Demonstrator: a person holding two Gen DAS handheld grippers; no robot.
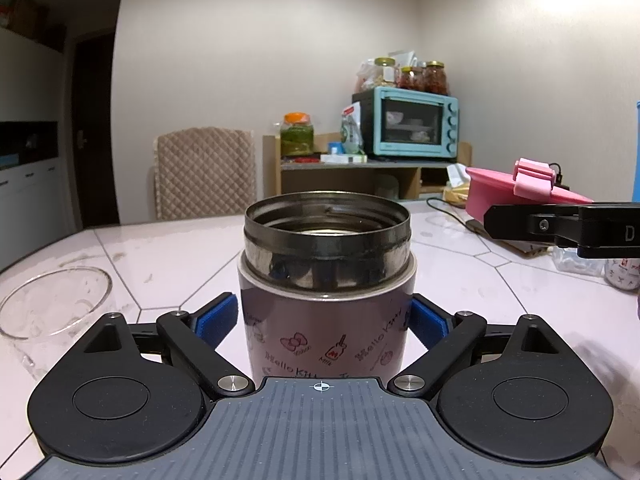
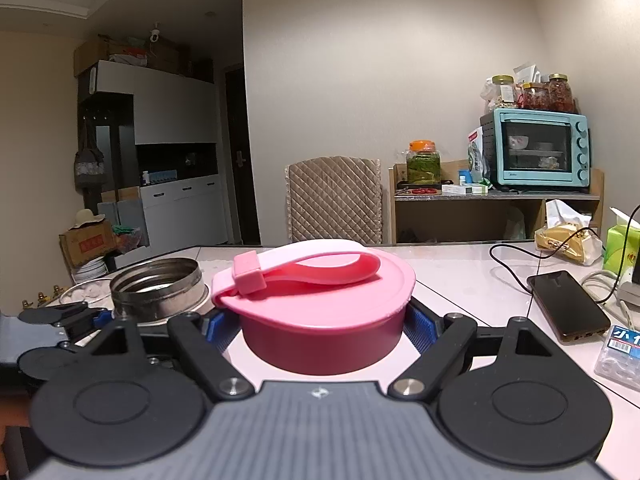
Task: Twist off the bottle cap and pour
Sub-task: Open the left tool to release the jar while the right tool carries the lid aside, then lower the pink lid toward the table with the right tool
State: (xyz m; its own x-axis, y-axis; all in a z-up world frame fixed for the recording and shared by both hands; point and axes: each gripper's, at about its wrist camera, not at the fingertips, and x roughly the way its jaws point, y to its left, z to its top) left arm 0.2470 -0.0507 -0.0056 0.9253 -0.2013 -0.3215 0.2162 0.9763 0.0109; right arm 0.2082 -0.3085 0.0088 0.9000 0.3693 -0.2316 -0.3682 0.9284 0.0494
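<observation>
Tiled table. Left gripper clamping bottle; right gripper clamping removed cap. Advise tilting slowly toward glass bowl, outside left jaw.

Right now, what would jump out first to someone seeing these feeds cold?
The open steel-mouthed pink bottle fills the left view, clamped upright in the left hand-held gripper. Its pink cap is off, held apart to the bottle's right in the right hand-held gripper. An empty glass bowl sits left of the bottle.

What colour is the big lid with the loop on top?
Pink: the lid has a paler pink strap. Best seen in the right wrist view.
</observation>
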